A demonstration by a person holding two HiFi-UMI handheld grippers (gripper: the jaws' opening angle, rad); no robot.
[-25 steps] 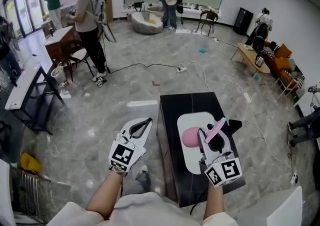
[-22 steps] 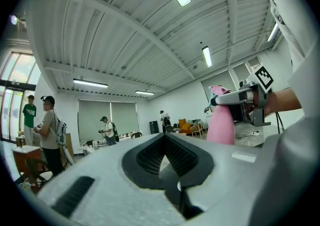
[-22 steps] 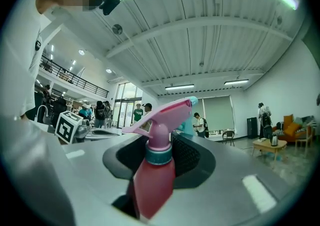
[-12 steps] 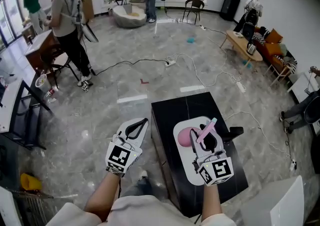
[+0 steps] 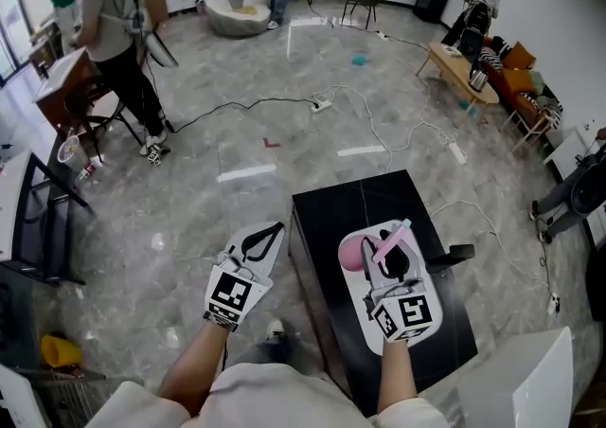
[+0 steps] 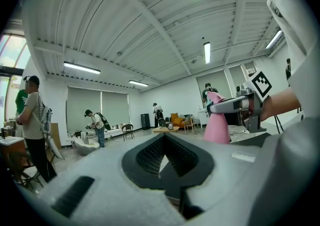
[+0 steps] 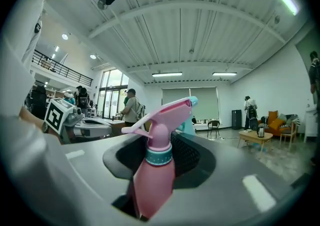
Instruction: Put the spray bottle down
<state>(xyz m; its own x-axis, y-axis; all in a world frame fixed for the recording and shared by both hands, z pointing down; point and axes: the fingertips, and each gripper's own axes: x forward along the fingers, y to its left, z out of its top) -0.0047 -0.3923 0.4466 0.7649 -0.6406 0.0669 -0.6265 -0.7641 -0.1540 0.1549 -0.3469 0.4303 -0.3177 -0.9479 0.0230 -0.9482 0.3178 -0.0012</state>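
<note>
Over the white mat (image 5: 356, 308) on the black desk (image 5: 360, 204), my right hand-held gripper (image 5: 386, 256) clamps the pink spray bottle (image 5: 353, 254) upright; whether its base touches the mat, I cannot tell. My left hand-held gripper (image 5: 275, 230), jaws together and empty, hangs beside the desk.

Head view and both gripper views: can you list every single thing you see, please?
black table: one, black, in front of the person.
white board: one, white, on the black table.
spray bottle: one, pink with teal collar, held upright over the white board.
people: at least four, far across the room.
cables: several, black and white, on the grey floor.
left gripper: one, white and black, shut, empty.
right gripper: one, white and black, shut on the spray bottle.
</note>
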